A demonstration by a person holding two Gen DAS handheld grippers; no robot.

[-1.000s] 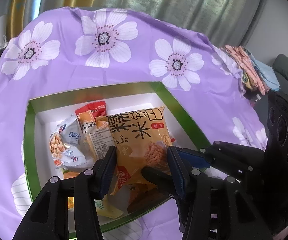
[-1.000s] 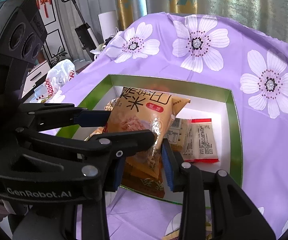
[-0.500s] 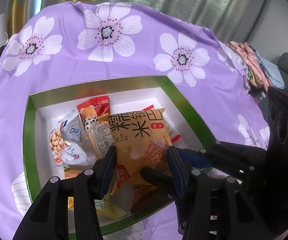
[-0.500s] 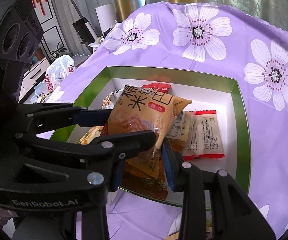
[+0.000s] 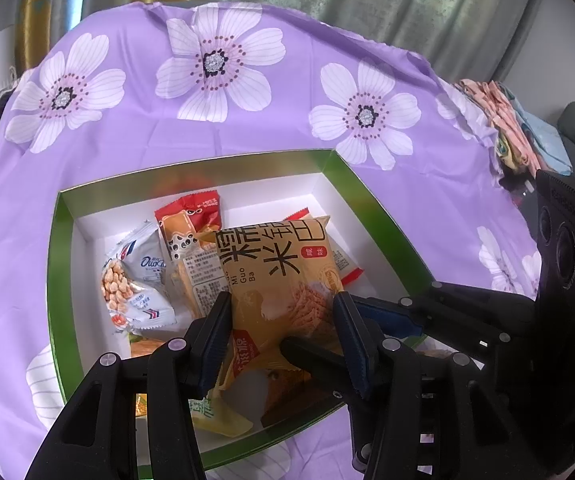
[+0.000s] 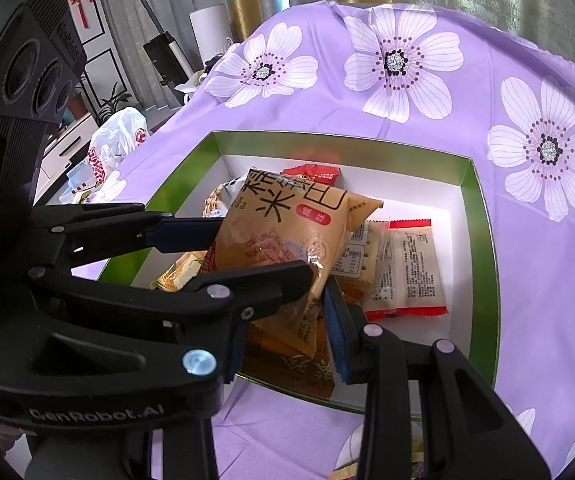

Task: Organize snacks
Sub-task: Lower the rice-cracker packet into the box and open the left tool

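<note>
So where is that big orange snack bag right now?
The orange snack bag is held over the green box between both sets of fingers, above the other packets; the right wrist view shows the same.

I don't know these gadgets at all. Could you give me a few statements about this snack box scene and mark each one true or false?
1. The left gripper is clamped on the orange snack bag. True.
2. The green box is empty. False: several packets lie in it.
3. The tablecloth is purple with white flowers. True.
4. The red-edged cracker packet lies outside the box. False: it lies inside.
5. The right gripper is away from the orange bag. False: its fingers sit at the bag's lower end.
</note>
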